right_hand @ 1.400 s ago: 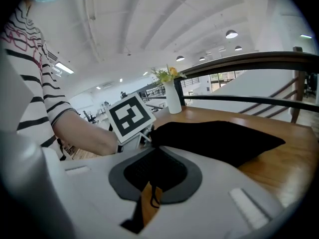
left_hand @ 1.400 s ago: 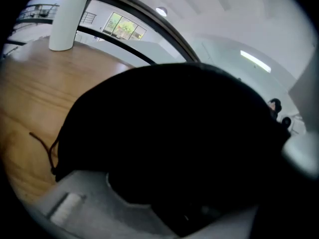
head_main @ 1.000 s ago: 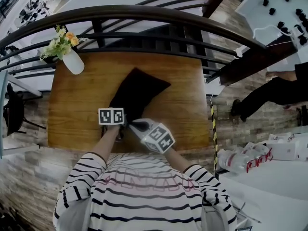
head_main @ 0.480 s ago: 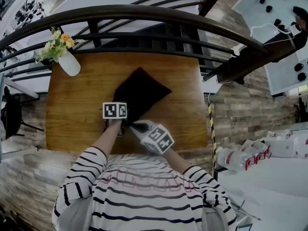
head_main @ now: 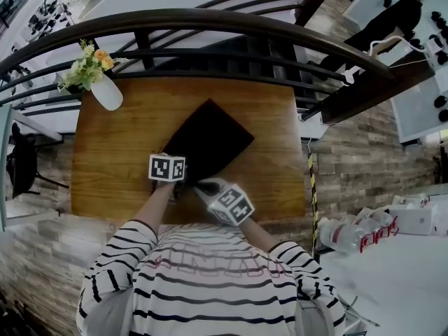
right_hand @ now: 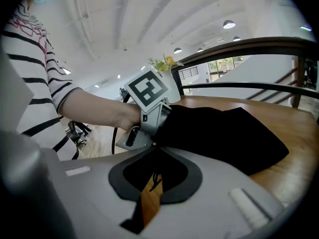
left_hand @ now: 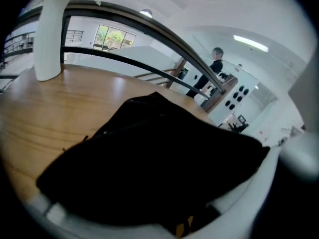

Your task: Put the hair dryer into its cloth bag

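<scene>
The black cloth bag (head_main: 210, 140) lies on the wooden table (head_main: 112, 152), its near end between my two grippers. No hair dryer shows in any view. My left gripper (head_main: 180, 183) is at the bag's near left corner. In the left gripper view the bag (left_hand: 154, 163) fills the space between its white jaws, which are opening (left_hand: 164, 208). My right gripper (head_main: 203, 186) is shut at the bag's near edge (right_hand: 219, 128), tips together (right_hand: 152, 146), and a thin dark drawstring (right_hand: 155, 179) trails back between the jaws.
A white vase with flowers (head_main: 105, 89) stands at the table's far left corner. A dark curved railing (head_main: 210, 19) runs just behind the table. A person in black (head_main: 378, 19) stands beyond it at the upper right.
The bag's far end has gone from a narrow point to a broader, squarer shape and shifted slightly right. The left gripper has rolled a little. A person has appeared at the upper right.
</scene>
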`<act>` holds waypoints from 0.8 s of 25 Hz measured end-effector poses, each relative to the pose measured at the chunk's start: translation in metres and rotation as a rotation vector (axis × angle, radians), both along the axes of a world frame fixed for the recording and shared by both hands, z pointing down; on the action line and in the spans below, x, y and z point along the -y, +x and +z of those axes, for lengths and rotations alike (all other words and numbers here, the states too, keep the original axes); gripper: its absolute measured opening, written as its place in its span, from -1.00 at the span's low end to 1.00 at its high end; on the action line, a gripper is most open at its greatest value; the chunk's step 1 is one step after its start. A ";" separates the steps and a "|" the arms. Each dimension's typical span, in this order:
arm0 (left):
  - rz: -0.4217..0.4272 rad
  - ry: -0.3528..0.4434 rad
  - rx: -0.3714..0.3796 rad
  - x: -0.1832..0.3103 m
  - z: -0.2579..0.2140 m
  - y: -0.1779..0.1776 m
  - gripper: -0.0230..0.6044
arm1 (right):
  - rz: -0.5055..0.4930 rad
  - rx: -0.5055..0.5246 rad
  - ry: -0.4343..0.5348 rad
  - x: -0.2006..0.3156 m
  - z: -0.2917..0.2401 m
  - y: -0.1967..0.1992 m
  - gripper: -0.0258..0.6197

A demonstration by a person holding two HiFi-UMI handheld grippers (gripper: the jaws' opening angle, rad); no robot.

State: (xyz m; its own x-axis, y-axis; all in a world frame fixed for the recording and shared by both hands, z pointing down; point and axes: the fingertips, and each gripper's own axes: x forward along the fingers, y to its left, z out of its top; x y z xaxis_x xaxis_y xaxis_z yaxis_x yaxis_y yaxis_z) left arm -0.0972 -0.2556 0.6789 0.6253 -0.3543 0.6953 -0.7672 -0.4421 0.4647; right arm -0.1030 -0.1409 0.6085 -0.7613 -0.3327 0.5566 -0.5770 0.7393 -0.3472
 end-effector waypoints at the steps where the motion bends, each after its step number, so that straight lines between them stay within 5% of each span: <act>1: 0.000 0.011 0.001 -0.001 -0.002 -0.003 -0.10 | 0.001 0.001 0.000 0.001 0.001 0.000 -0.90; 7: -0.057 0.071 0.024 -0.017 -0.011 -0.031 0.02 | -0.019 -0.025 0.014 -0.004 0.005 0.000 -0.89; 20: -0.326 0.126 0.032 -0.072 -0.029 -0.103 0.04 | -0.164 -0.159 0.016 -0.039 0.027 -0.001 -0.79</act>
State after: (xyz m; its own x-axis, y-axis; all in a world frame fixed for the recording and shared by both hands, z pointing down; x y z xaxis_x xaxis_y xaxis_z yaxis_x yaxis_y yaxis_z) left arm -0.2000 -0.1838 0.6499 0.4436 -0.6161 0.6509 -0.8909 -0.2236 0.3955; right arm -0.1041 -0.1021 0.6354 -0.7090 -0.2214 0.6696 -0.4950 0.8324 -0.2490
